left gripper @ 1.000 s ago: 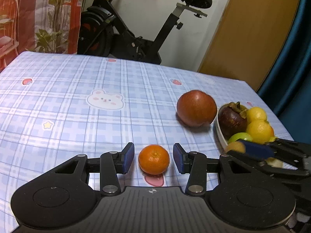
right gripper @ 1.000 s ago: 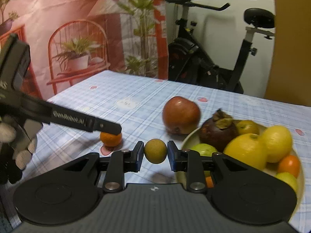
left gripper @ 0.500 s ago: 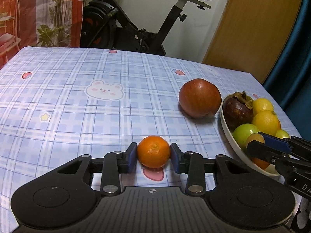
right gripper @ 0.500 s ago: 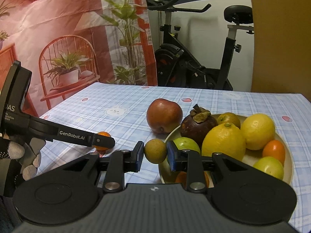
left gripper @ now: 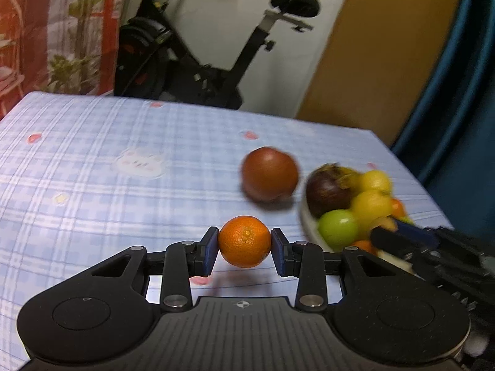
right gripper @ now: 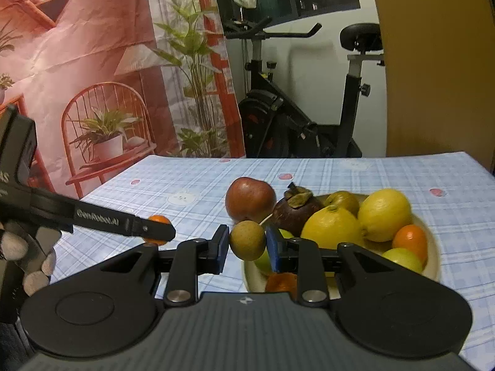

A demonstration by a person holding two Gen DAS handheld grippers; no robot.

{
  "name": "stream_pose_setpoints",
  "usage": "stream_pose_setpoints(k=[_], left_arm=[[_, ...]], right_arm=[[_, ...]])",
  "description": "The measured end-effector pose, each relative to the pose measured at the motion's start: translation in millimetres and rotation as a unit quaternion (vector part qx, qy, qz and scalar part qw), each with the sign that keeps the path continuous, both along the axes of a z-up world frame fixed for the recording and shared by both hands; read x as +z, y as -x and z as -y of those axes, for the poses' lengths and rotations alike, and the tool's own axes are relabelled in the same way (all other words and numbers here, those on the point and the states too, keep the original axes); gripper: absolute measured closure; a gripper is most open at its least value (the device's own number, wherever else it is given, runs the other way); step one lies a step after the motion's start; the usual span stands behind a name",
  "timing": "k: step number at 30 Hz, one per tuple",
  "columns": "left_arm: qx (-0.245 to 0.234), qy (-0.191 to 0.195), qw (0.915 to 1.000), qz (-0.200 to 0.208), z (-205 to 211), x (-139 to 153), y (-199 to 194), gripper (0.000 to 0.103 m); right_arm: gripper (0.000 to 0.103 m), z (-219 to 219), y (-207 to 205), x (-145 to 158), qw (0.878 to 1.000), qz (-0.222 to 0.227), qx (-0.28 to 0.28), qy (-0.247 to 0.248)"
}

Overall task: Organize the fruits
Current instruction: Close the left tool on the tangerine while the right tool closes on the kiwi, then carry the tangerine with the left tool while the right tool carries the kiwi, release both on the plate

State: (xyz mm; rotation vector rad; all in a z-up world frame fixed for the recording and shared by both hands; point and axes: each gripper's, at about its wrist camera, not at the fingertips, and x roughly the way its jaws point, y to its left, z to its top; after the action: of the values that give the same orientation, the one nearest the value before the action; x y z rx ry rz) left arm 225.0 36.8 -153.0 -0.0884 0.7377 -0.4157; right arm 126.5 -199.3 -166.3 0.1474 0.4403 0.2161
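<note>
My left gripper (left gripper: pixel 244 249) is shut on a small orange mandarin (left gripper: pixel 244 241) and holds it just above the blue checked tablecloth. My right gripper (right gripper: pixel 247 244) is shut on a small brown-green round fruit (right gripper: pixel 247 240) over the near left rim of the cream fruit plate (right gripper: pixel 433 241). The plate holds a mangosteen (right gripper: pixel 294 213), lemons (right gripper: pixel 383 213), green fruits and small oranges. A big red-brown apple (right gripper: pixel 250 199) lies on the cloth left of the plate; it also shows in the left wrist view (left gripper: pixel 269 173). The left gripper shows in the right wrist view (right gripper: pixel 154 230).
The table (left gripper: pixel 92 160) carries the checked cloth with bear and heart prints. An exercise bike (right gripper: pixel 294 123) stands behind the far edge, beside a printed backdrop (right gripper: pixel 92 61) and a wooden door (left gripper: pixel 371 46). A blue curtain (left gripper: pixel 458 92) hangs at the right.
My left gripper closed on the mandarin and lifted it off the cloth. My right gripper carried the brown-green fruit to the right and up, over the plate's rim.
</note>
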Motion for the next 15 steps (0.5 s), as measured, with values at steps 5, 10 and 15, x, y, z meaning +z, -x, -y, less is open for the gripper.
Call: stream_pose_setpoints(k=[5, 10, 15], left_arm=[[-0.039, 0.003, 0.9992, 0.011, 31.9, 10.5, 5.2, 0.065], [-0.089, -0.008, 0.996, 0.012, 71.3, 11.3, 11.8, 0.065], [-0.134, -0.026, 0.9906, 0.006, 112.0, 5.0, 16.2, 0.065]], right_arm=[[0.075, 17.7, 11.1, -6.4, 1.0, -0.011, -0.024, 0.003], [0.075, 36.0, 18.3, -12.9, 0.998, -0.03, -0.05, 0.011], [0.075, 46.9, 23.4, -20.4, 0.997, -0.052, -0.057, 0.014]])
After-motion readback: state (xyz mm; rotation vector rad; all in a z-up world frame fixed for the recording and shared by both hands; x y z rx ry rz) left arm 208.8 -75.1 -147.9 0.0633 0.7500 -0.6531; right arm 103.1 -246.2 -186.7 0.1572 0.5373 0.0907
